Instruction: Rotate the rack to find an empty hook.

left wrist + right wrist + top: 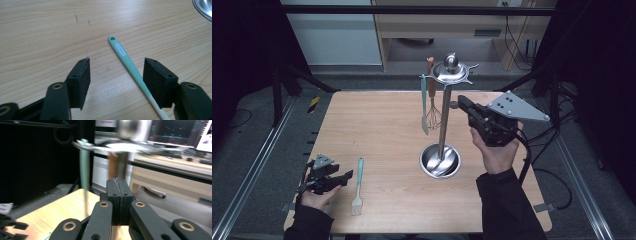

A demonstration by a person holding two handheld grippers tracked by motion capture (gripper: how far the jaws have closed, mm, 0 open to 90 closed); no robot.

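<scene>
A steel utensil stand (442, 135) rises from a round base (440, 161) right of the table's middle. A teal spatula (424, 107) and a brown-handled whisk (432, 102) hang from its top (452, 70). My right gripper (461, 103) is held up just right of the pole, shut with nothing between its jaws (117, 182); the stand's top (125, 145) and the spatula (85, 165) appear blurred ahead. A teal-handled brush (358, 185) lies near the front left. My left gripper (343, 177) is open beside it, the handle (125, 56) lying between the jaws, nearer the right one (117, 62).
The wooden table (377, 125) has bare room on its left and middle. The stand's base rim (203, 8) shows at the far corner of the left gripper view. Cables trail off the table's right side (557, 180). A desk and shelves stand beyond the far edge.
</scene>
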